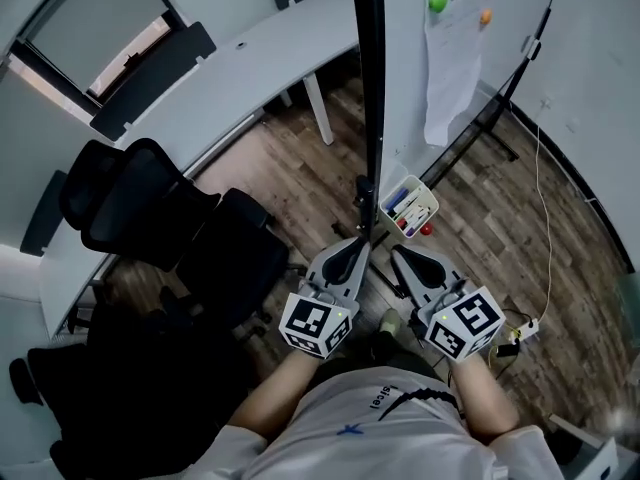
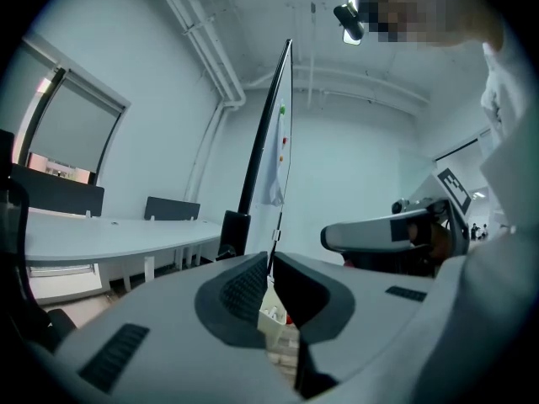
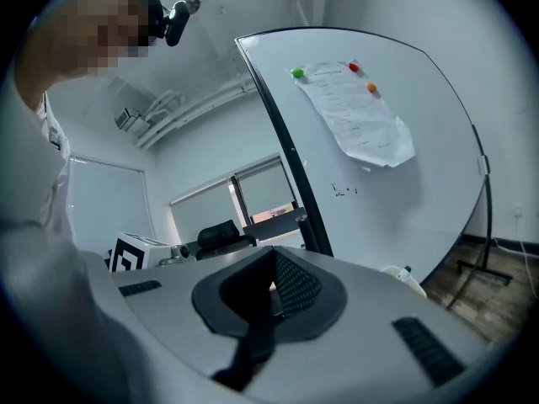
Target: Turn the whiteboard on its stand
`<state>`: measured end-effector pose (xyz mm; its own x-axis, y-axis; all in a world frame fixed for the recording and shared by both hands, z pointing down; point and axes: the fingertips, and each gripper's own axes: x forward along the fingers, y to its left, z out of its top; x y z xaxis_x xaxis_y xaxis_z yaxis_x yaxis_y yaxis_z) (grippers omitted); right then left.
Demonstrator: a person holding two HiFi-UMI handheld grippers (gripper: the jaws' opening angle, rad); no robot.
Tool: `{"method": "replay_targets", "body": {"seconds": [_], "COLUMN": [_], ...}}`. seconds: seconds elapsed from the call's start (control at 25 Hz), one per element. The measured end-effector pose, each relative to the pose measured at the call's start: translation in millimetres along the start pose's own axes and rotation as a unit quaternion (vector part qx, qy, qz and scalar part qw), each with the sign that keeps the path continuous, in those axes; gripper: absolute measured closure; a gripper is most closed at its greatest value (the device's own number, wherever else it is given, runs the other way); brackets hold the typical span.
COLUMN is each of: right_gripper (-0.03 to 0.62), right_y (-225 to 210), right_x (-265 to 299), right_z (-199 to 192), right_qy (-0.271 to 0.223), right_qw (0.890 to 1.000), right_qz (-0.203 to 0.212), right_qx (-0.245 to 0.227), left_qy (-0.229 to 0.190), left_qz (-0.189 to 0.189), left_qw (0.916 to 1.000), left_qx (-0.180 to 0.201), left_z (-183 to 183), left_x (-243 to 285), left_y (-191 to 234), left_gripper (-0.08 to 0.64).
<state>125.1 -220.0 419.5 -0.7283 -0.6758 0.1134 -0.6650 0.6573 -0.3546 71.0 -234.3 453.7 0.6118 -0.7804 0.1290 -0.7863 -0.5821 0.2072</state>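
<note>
The whiteboard (image 1: 402, 88) stands on its black stand, seen almost edge-on from above, its black frame edge (image 1: 371, 78) running up the middle. A paper sheet (image 1: 450, 58) hangs on its right face under green, red and orange magnets. My left gripper (image 1: 357, 243) and right gripper (image 1: 397, 251) are side by side just before the board's near edge, both with jaws together and nothing between them. In the left gripper view the gripper (image 2: 270, 263) faces the board's edge (image 2: 268, 141). In the right gripper view the gripper (image 3: 271, 259) points at the board's white face (image 3: 379, 183).
A white marker tray (image 1: 424, 194) hangs low on the board, just beyond the grippers. Black office chairs (image 1: 170, 228) stand at the left, beside a curved white desk (image 1: 230, 68). A stand leg (image 1: 480, 128), a cable (image 1: 545, 218) and a power strip (image 1: 520, 330) lie at the right on the wooden floor.
</note>
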Motion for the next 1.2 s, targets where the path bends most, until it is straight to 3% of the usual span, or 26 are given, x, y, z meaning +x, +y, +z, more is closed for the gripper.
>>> {"method": "replay_targets", "body": {"seconds": [0.36, 0.56, 0.8, 1.2], "right_gripper": [0.58, 0.58, 0.58, 0.58], "right_y": [-18.6, -19.6, -22.8, -32.3], "right_x": [20.9, 23.0, 23.1, 21.3], "right_z": [-8.8, -17.8, -23.3, -30.3], "right_qy": [0.021, 0.037, 0.049, 0.06], "right_qw": [1.0, 0.999, 0.999, 0.998], "right_qz": [0.009, 0.001, -0.009, -0.022], "right_qx": [0.005, 0.002, 0.001, 0.002], "left_qy": [0.02, 0.025, 0.043, 0.047], "left_qz": [0.03, 0.014, 0.024, 0.001], "left_qw": [0.9992, 0.9996, 0.9983, 0.9981], "left_qx": [0.017, 0.002, 0.031, 0.038], "left_z": [-29.5, -43.6, -58.8, -73.8], "left_x": [24.6, 35.4, 48.9, 84.2], "left_y": [35.0, 48.6, 62.9, 68.8], "left_gripper": [0.543, 0.436, 0.343, 0.308]}}
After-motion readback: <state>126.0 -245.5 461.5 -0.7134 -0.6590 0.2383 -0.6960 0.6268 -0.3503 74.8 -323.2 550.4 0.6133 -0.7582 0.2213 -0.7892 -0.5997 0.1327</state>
